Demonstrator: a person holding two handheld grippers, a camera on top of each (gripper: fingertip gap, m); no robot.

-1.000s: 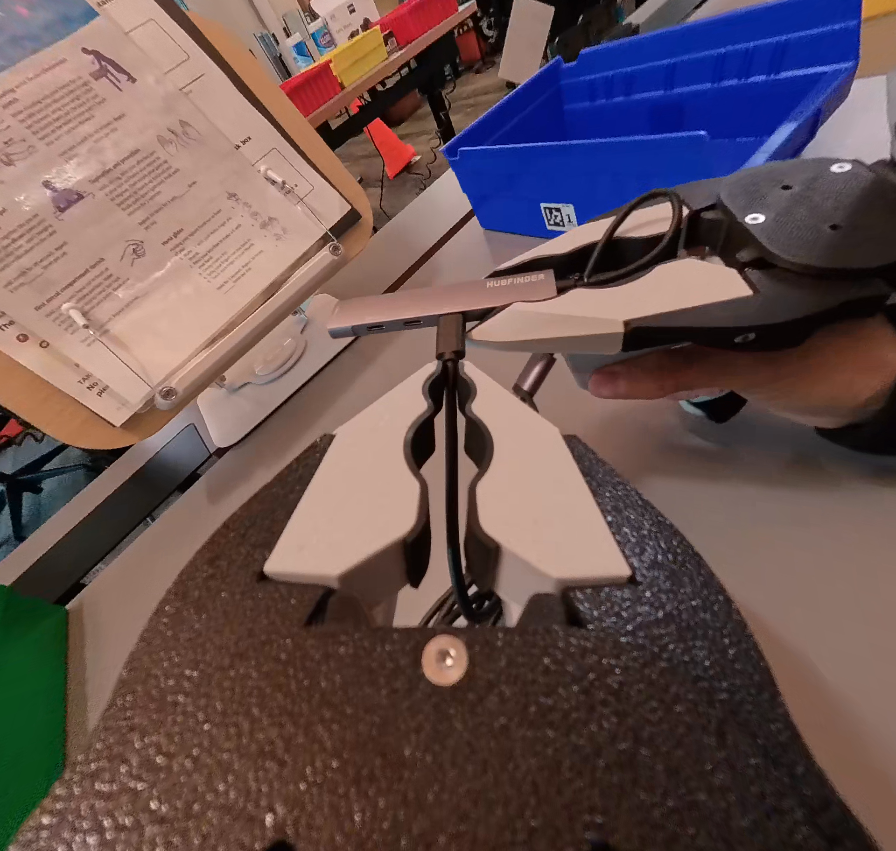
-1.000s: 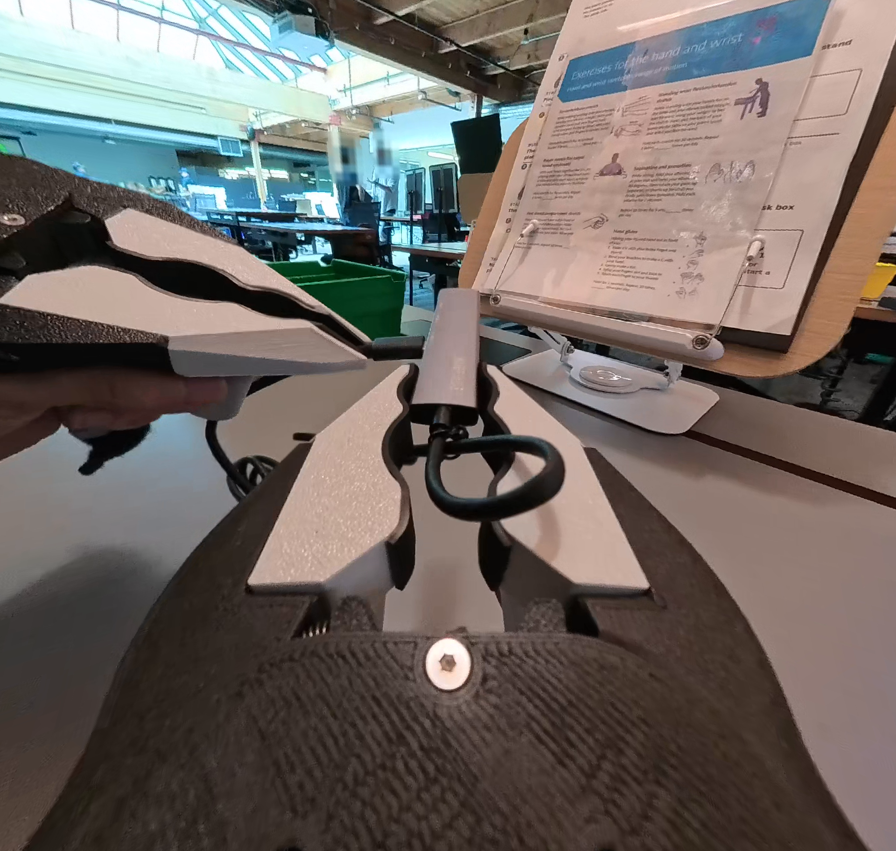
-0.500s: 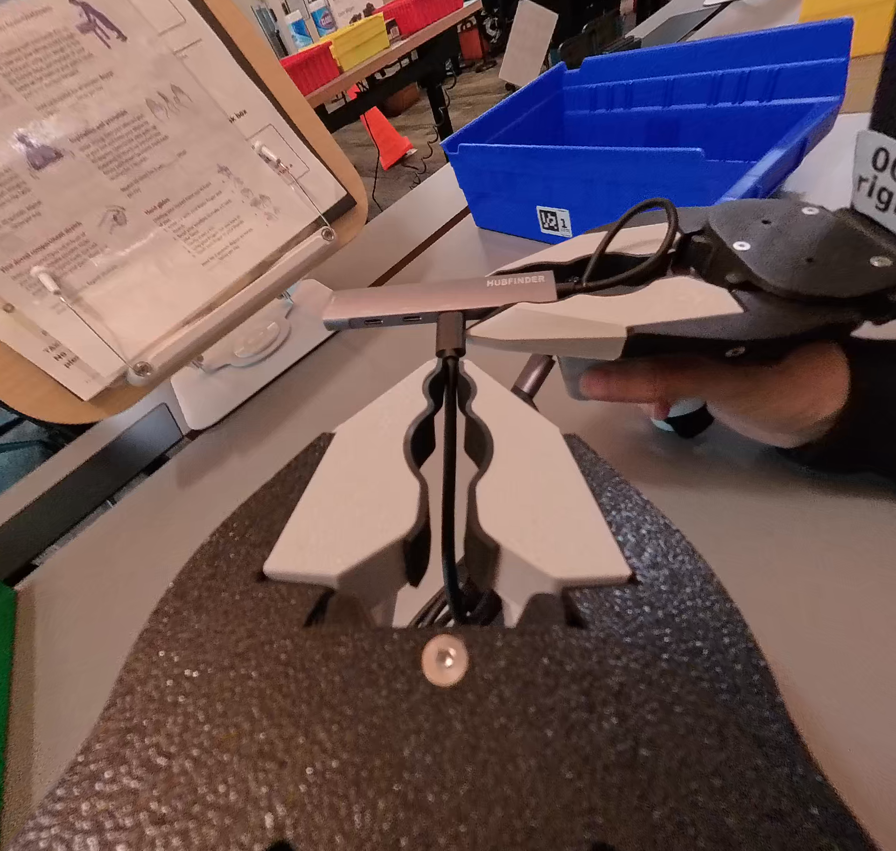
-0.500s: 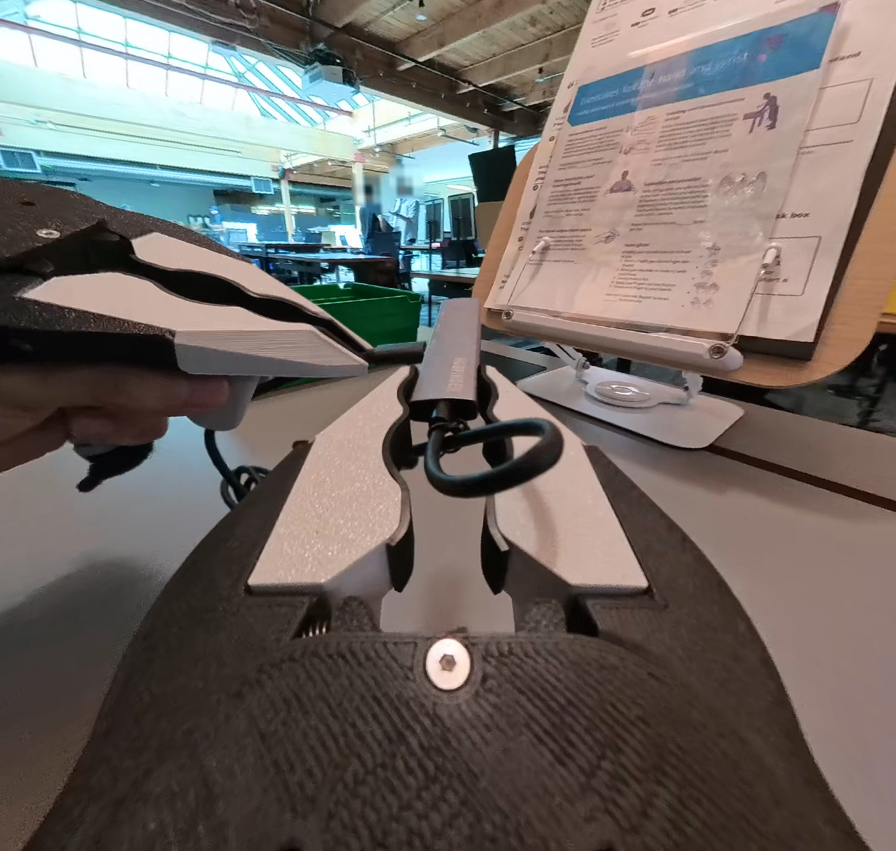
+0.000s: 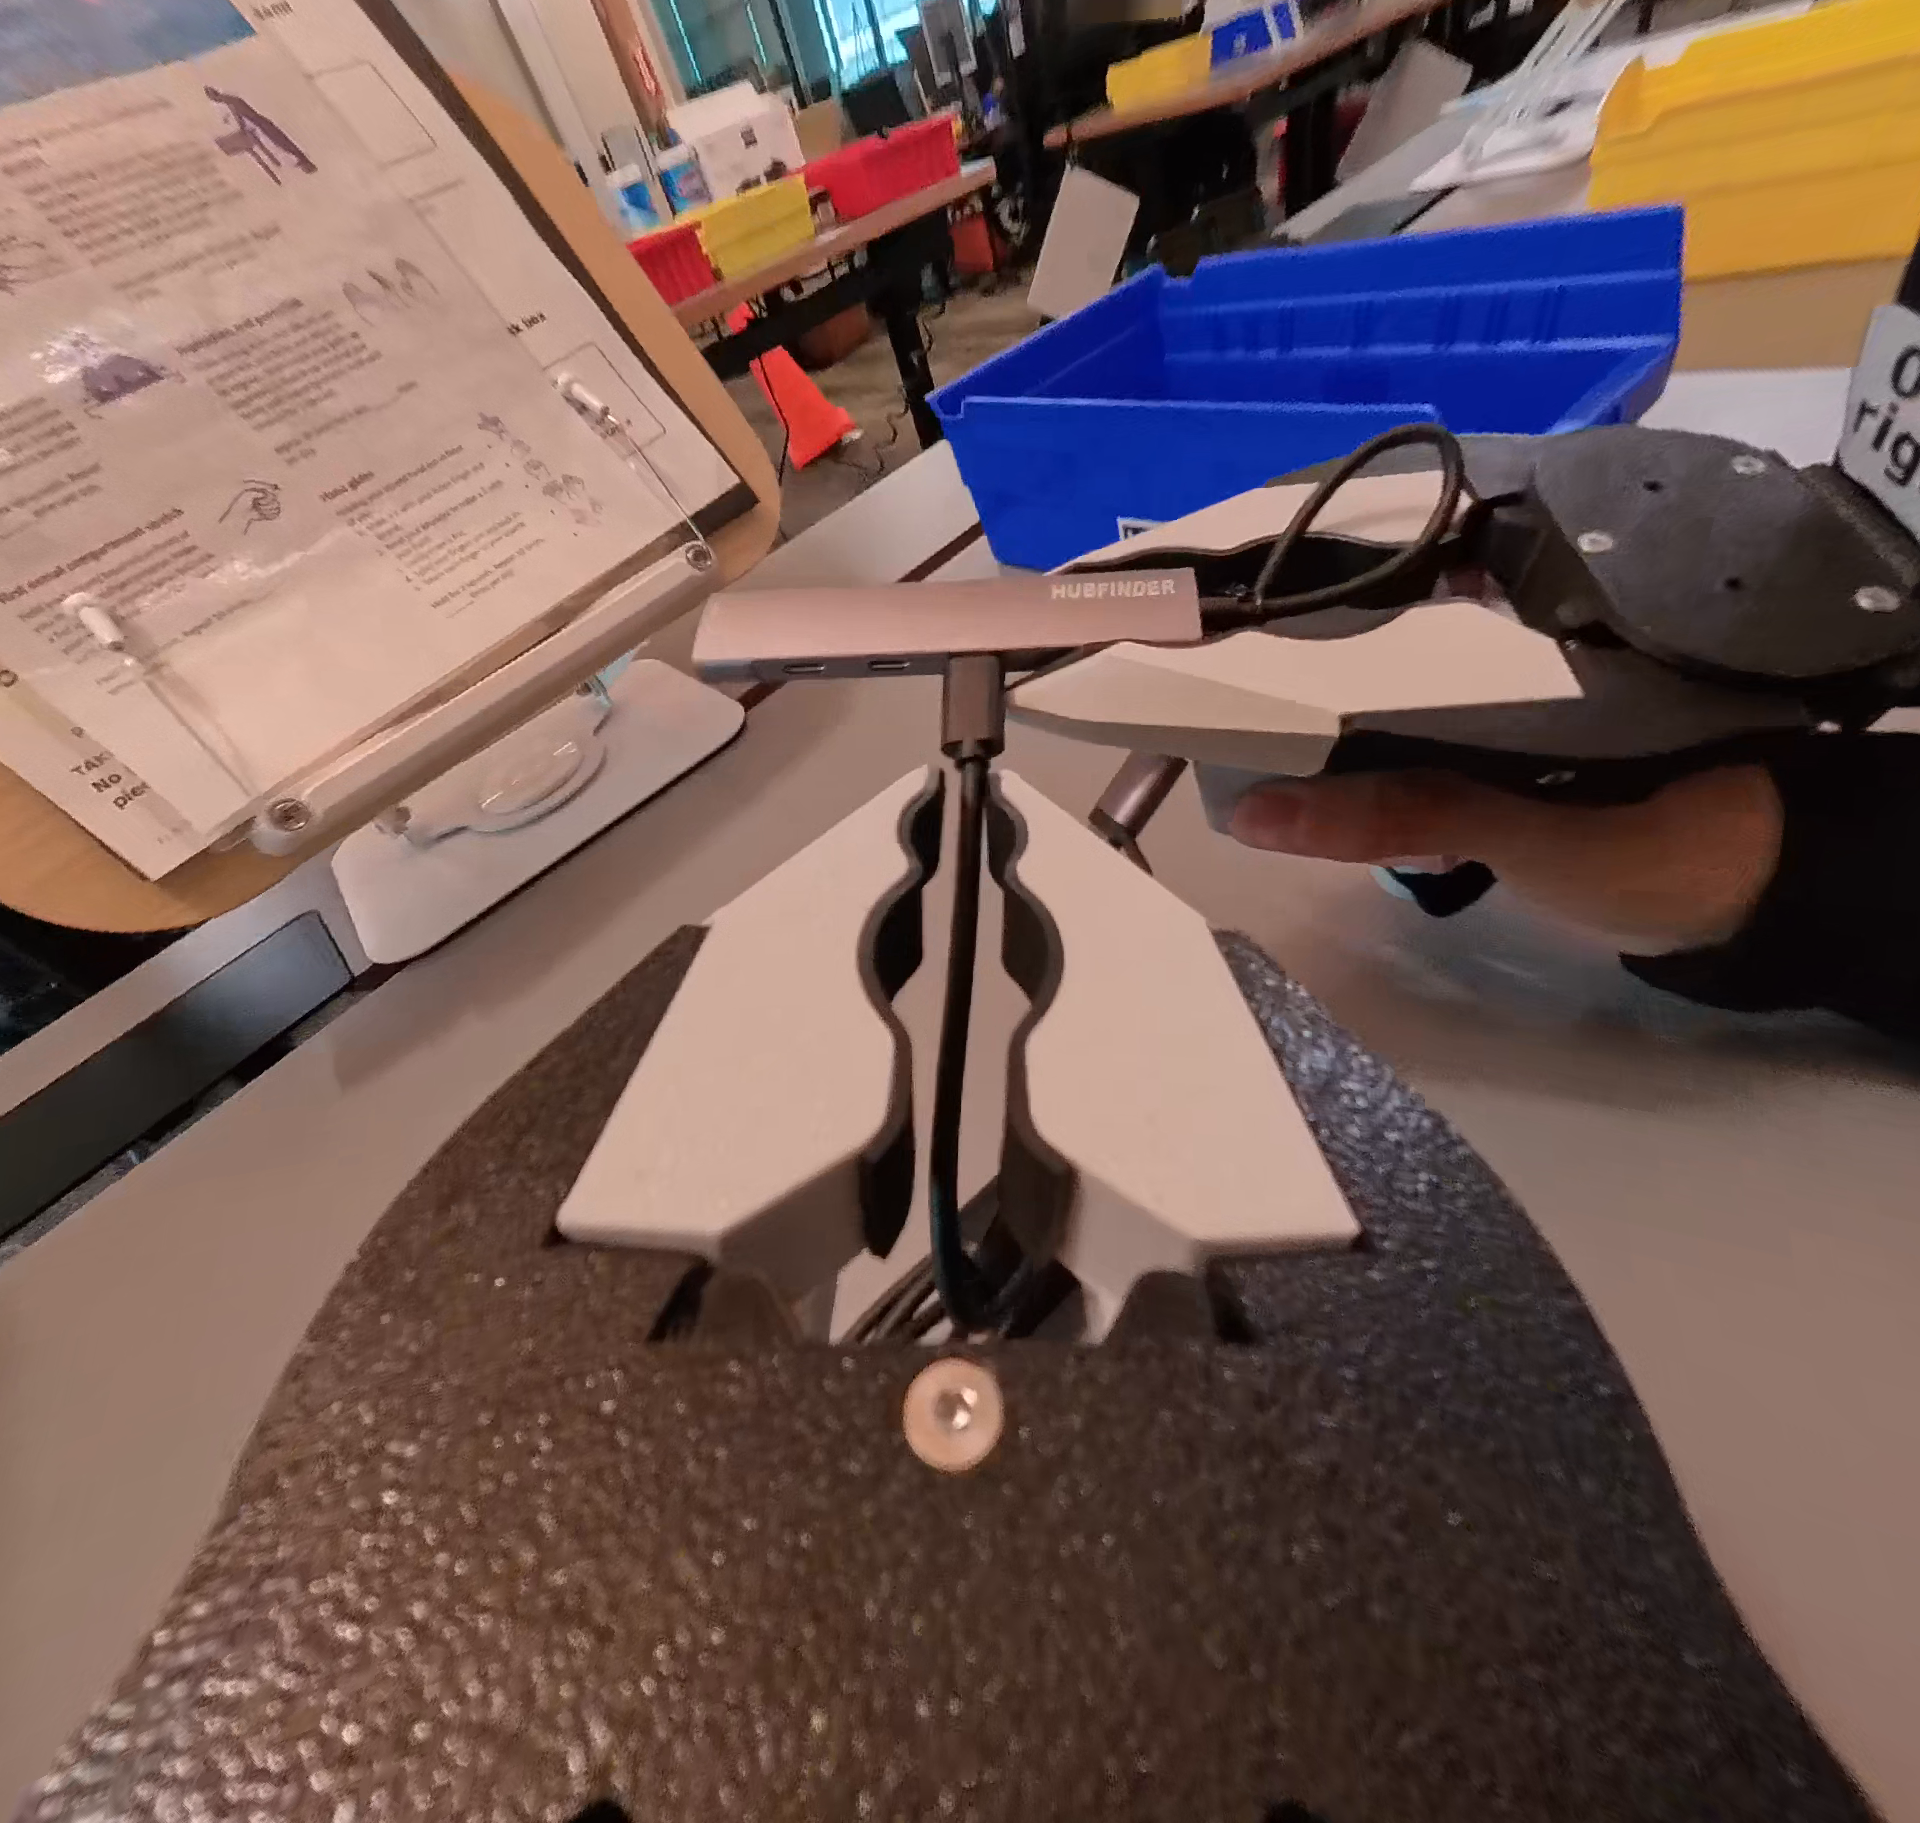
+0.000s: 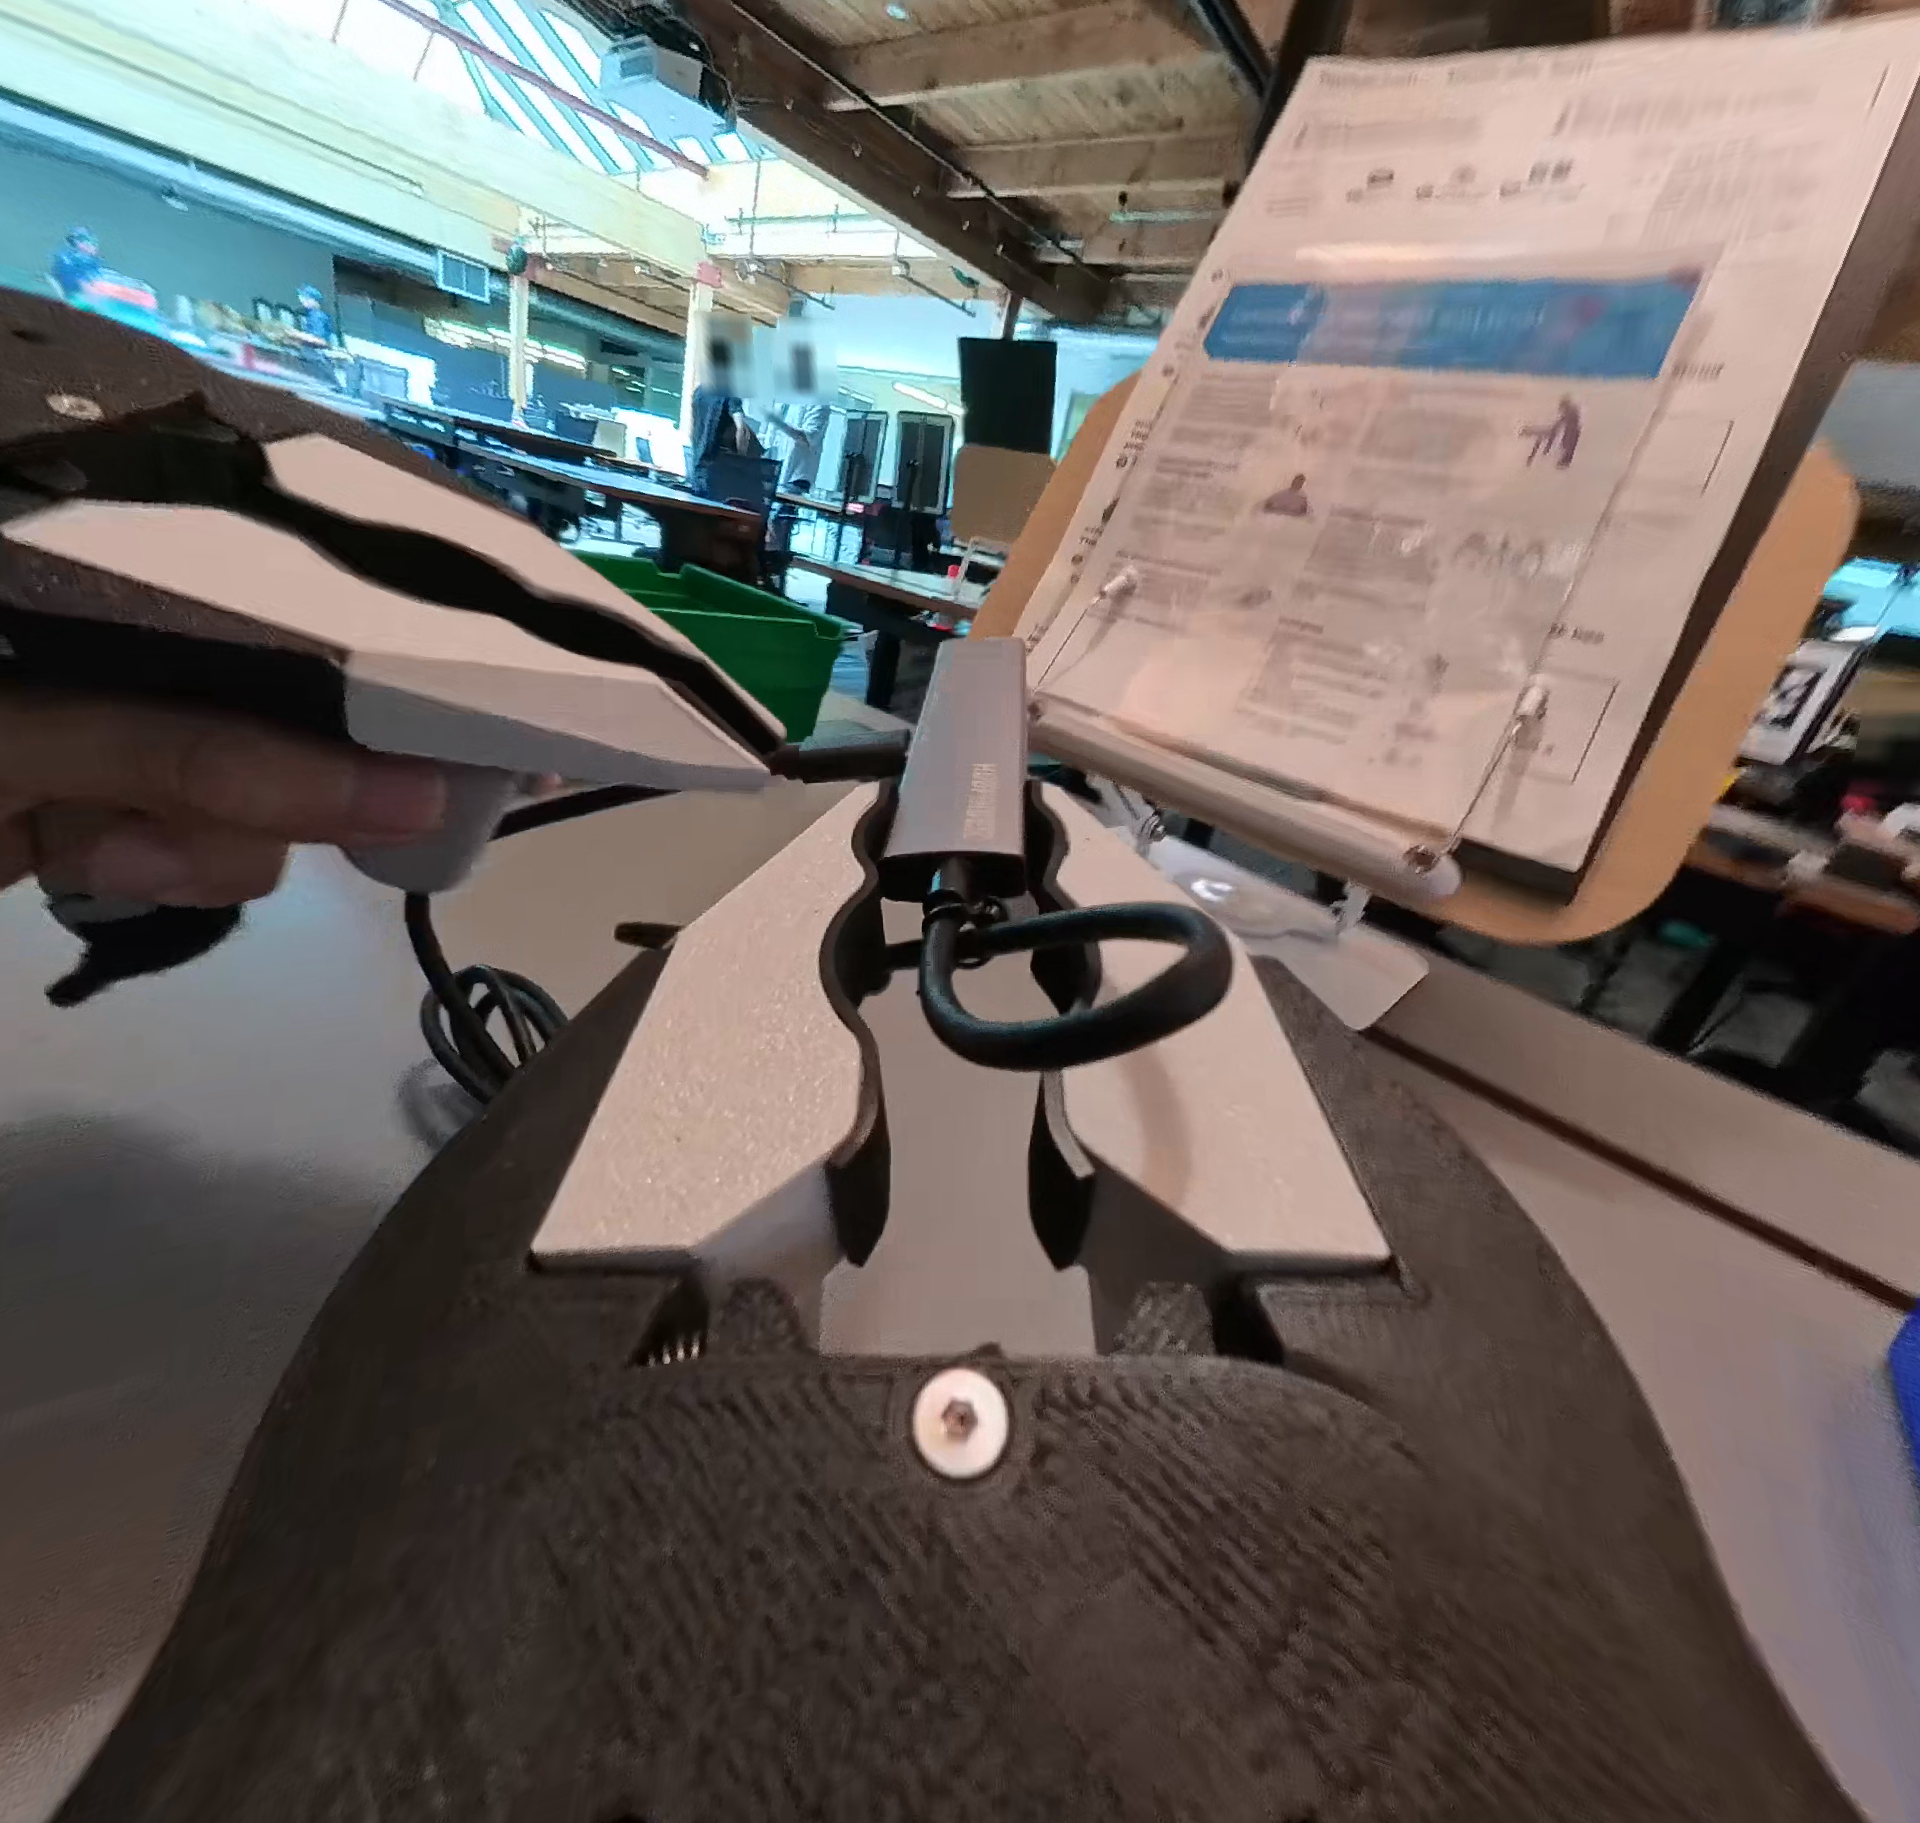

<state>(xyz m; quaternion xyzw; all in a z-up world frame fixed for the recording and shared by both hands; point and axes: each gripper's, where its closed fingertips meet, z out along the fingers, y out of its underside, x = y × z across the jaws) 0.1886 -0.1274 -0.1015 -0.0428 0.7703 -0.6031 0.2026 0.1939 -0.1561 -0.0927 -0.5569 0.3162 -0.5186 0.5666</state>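
A slim grey hub [image 5: 935, 620] is held level above the table. My right gripper [image 6: 956, 807] is shut on its near end; the hub [image 6: 966, 745] sticks out forward and its own short black cable [image 6: 1070, 984] loops over my fingers. My left gripper [image 5: 966, 786] is shut on a thin black cable [image 5: 956, 994] just behind its grey plug [image 5: 971, 713], which meets the hub's side at right angles. In the right wrist view the left gripper [image 6: 769, 745] comes in from the left. In the left wrist view the right gripper [image 5: 1049, 651] comes in from the right.
A document stand [image 5: 312, 423] with a printed sheet stands close behind the hub, also in the right wrist view [image 6: 1403, 526]. A blue bin [image 5: 1299, 402] sits at the back right, a green bin [image 6: 727, 620] farther off. Loose cable coils [image 6: 478, 1025] lie on the grey table [image 5: 1558, 1202].
Both grippers have moved together with the hub and the cable, and the stand has shifted in both views. The right wrist view is now blurred. Both grips are unchanged.
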